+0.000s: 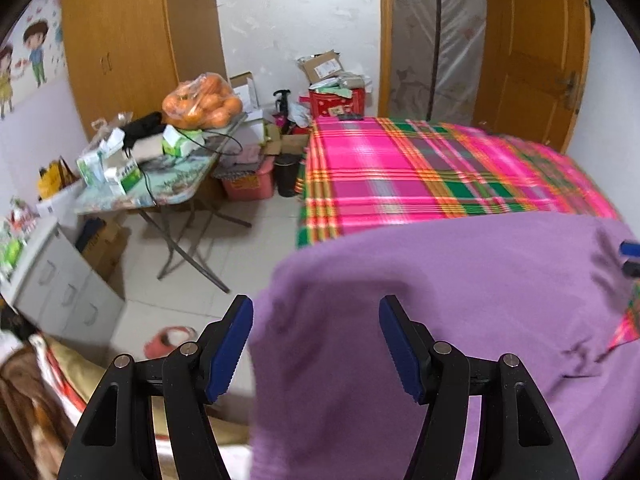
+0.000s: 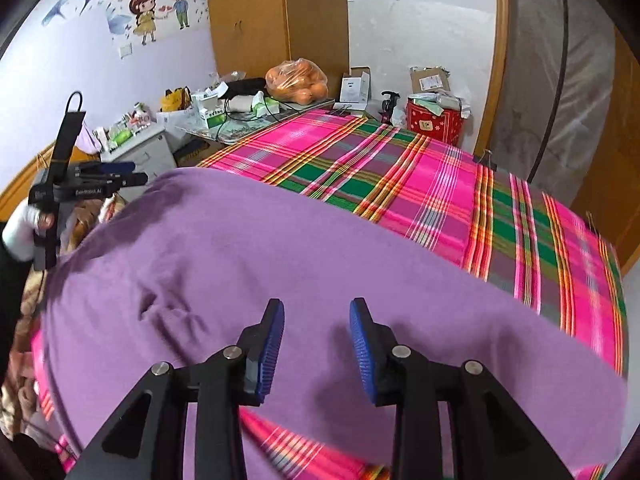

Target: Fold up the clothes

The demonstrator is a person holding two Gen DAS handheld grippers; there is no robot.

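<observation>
A purple garment (image 1: 440, 300) lies spread over the near end of a bed covered with a pink, green and orange plaid sheet (image 1: 400, 168). My left gripper (image 1: 316, 320) hovers over the garment's left edge, jaws wide apart and nothing between the blue pads. In the right wrist view the garment (image 2: 280, 248) fills the foreground. There my right gripper (image 2: 317, 316) stands open just above the cloth, pads clear of it. The left gripper (image 2: 120, 174) shows at the far left, off the garment's corner, held by a white-gloved hand (image 2: 20, 232). The right gripper's blue tip (image 1: 630, 254) peeks in at the left wrist view's right edge.
A folding table (image 1: 172, 192) left of the bed carries a bag of oranges (image 1: 204, 102) and boxes. A white drawer cabinet (image 1: 60, 280), wardrobe (image 1: 120, 40), cartons and a red box (image 1: 336, 102) crowd the far floor. A wooden door (image 1: 532, 60) stands behind the bed.
</observation>
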